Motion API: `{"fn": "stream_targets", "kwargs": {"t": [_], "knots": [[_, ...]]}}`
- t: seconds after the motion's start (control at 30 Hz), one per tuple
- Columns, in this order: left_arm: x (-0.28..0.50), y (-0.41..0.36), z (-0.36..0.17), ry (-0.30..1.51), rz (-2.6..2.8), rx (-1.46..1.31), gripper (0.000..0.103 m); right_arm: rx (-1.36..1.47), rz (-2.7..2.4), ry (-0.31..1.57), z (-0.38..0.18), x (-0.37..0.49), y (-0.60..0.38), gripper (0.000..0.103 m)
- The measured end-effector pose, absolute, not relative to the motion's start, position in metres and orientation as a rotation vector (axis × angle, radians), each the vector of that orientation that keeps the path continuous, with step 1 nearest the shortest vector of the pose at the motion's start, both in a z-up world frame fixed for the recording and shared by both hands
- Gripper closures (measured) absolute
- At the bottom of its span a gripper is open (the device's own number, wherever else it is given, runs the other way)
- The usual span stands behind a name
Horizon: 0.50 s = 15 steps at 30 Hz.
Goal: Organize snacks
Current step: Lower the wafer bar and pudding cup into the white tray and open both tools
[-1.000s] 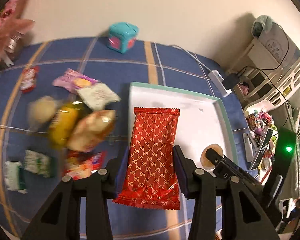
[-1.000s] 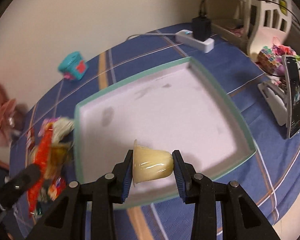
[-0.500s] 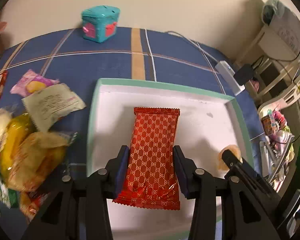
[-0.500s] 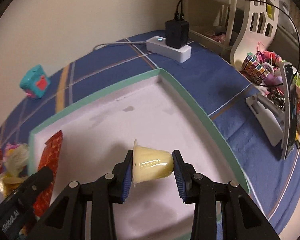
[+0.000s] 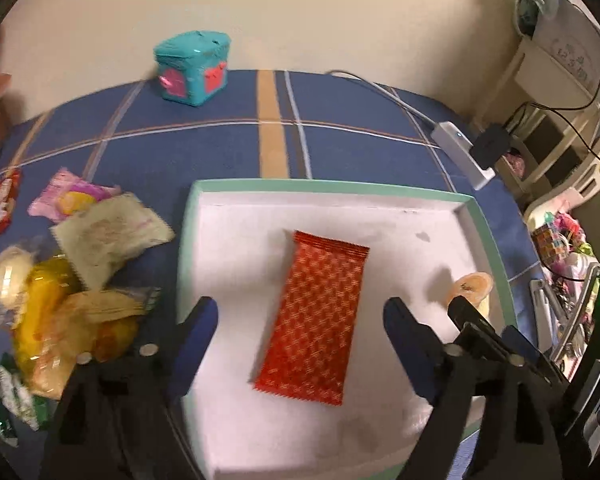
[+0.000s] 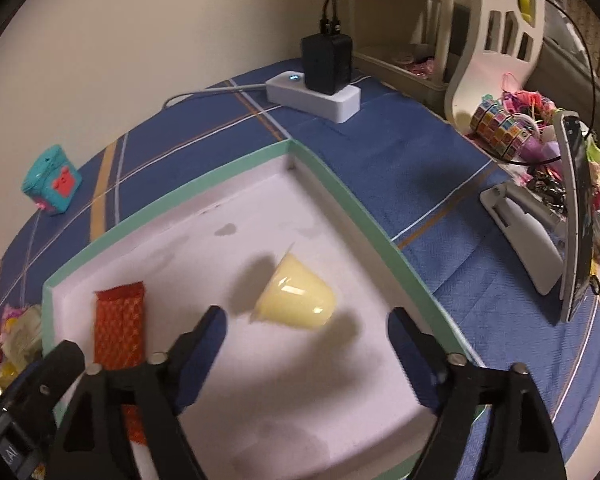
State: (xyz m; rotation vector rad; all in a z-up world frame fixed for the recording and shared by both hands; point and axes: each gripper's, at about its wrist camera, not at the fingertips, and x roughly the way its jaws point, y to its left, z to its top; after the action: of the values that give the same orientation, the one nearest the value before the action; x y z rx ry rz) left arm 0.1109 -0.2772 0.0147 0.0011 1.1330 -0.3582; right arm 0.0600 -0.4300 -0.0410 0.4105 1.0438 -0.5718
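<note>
A red patterned snack packet (image 5: 316, 320) lies flat in the white tray with a green rim (image 5: 332, 188). My left gripper (image 5: 300, 320) is open above it, fingers on either side, not touching. A yellow jelly cup (image 6: 298, 300) lies on its side in the same tray (image 6: 340, 192). My right gripper (image 6: 306, 332) is open just in front of the cup. The red packet also shows in the right wrist view (image 6: 118, 320), and the cup in the left wrist view (image 5: 470, 290). A pile of loose snacks (image 5: 72, 276) lies left of the tray.
A teal toy box (image 5: 192, 68) stands at the back of the blue checked tablecloth. A white power strip with a black charger (image 6: 320, 88) lies behind the tray. A phone on a stand (image 6: 576, 220) and small trinkets (image 6: 512, 120) are at the right.
Both grippers have opened. The red packet and the yellow jelly cup were let go and now lie in the tray; the cup tipped onto its side.
</note>
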Motion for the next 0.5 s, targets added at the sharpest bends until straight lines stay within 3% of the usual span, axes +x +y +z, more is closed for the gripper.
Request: {"fn": "stream_targets", "kwargs": {"t": [0.07, 0.3, 0.5], "knots": [[0.109, -0.27, 0.018, 1.139, -0.315, 0.012, 0.009, 0.41, -0.558, 1.051, -0.04, 0.059, -0.427, 0.0], [0.096, -0.25, 0.035, 1.077, -0.204, 0.065, 0.0, 0.453, -0.535, 1.086, -0.036, 0.048, -0.418, 0.0], [0.087, -0.235, 0.04, 1.069, -0.162, 0.104, 0.0, 0.433, -0.534, 1.106, -0.024, 0.042, -0.404, 0.0]]}}
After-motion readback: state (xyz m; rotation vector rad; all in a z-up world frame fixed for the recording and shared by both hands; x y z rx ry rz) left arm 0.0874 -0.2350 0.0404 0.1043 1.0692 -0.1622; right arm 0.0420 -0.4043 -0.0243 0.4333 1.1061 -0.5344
